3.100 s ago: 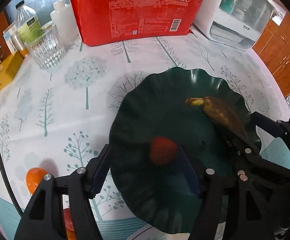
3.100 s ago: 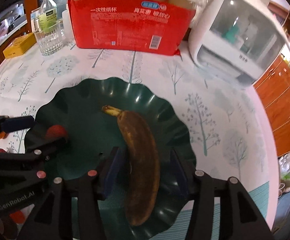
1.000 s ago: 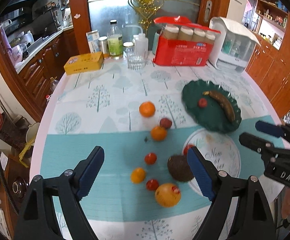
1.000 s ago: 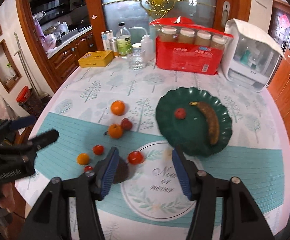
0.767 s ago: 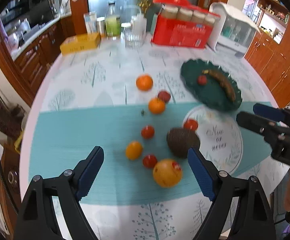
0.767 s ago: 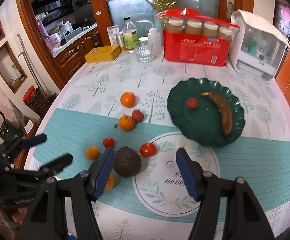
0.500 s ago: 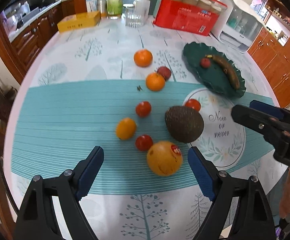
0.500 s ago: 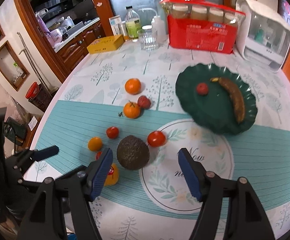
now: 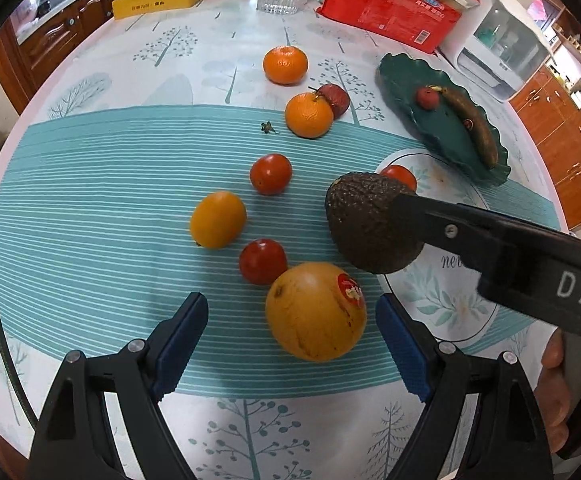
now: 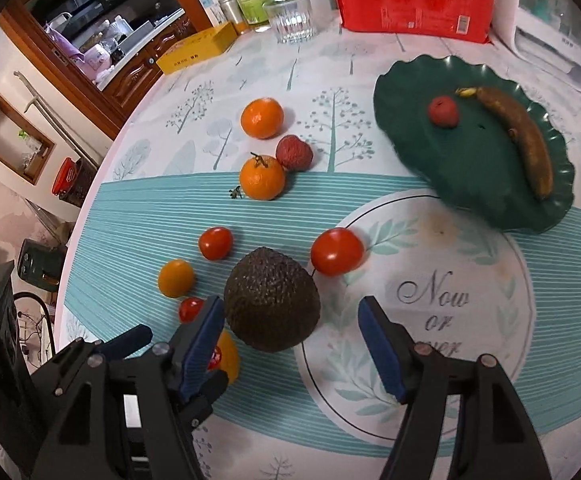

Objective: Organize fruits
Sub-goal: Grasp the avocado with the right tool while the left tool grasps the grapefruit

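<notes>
Presently framing the avocado at lower centre of the right wrist view with the right claw: jaws apart, just been opening, fruit between them but not clamped, left-of-frame pad just beside the skin and the other pad clear of it. Likely widened to take the fruit's broad body. Meanwhile bracketing the large orange, the one with the red sticker, low in the left wrist view with the left claw: jaws spread wide, gaps on both sides, nothing gripped. Probably lining up two pick-ups at once, hence both claws angled steeply down over neighbouring fruit. Scattered around on the table: cherry tomato just up and right of the avocado, more small tomatoes and a yellow-orange fruit to the left of frame, two mandarins and a dark red fruit further up. Resting at upper right of frame on the green plate: banana and a small red fruit, which marks that plate as the probable collecting spot. Most of the sorting still to do.
</notes>
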